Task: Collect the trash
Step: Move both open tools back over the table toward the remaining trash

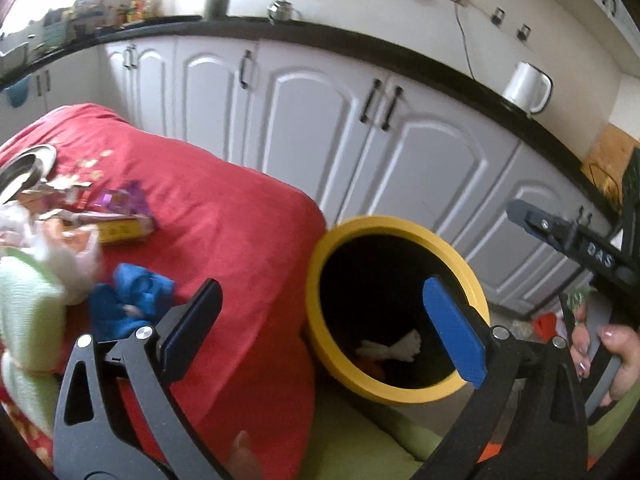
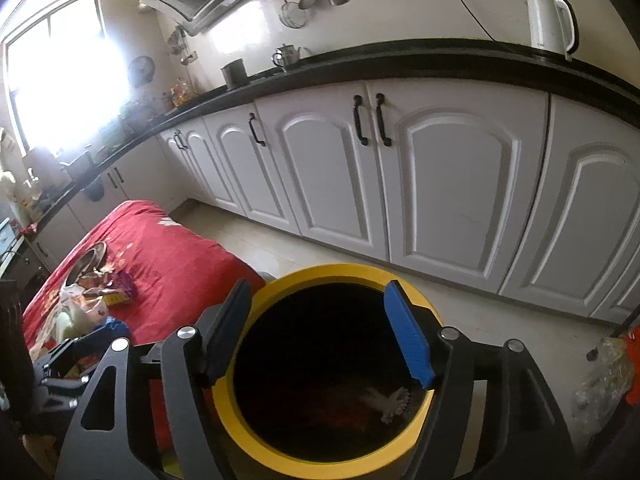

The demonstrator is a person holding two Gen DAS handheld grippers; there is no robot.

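A black bin with a yellow rim [image 1: 400,232] stands on the floor beside a table under a red cloth [image 1: 224,216]. Crumpled white paper [image 1: 394,350] lies at its bottom. My left gripper [image 1: 322,296] is open and holds nothing, spanning the table's edge and the bin's mouth. My right gripper [image 2: 316,292] hangs open over the bin [image 2: 332,272], nothing between its pads, with the white paper [image 2: 386,400] below. On the cloth lie a blue crumpled piece [image 1: 128,300], a yellow box [image 1: 124,232], a purple wrapper [image 1: 128,200] and more wrappers [image 2: 116,288].
A steel plate [image 1: 24,172] and a pale green cloth [image 1: 28,312] share the table's left side. White cabinets [image 2: 440,184] under a black counter [image 2: 400,56] run behind, with a white kettle [image 2: 550,20]. Plastic bags [image 2: 600,380] lie on the floor, right. A hand [image 1: 616,352] grips the right handle.
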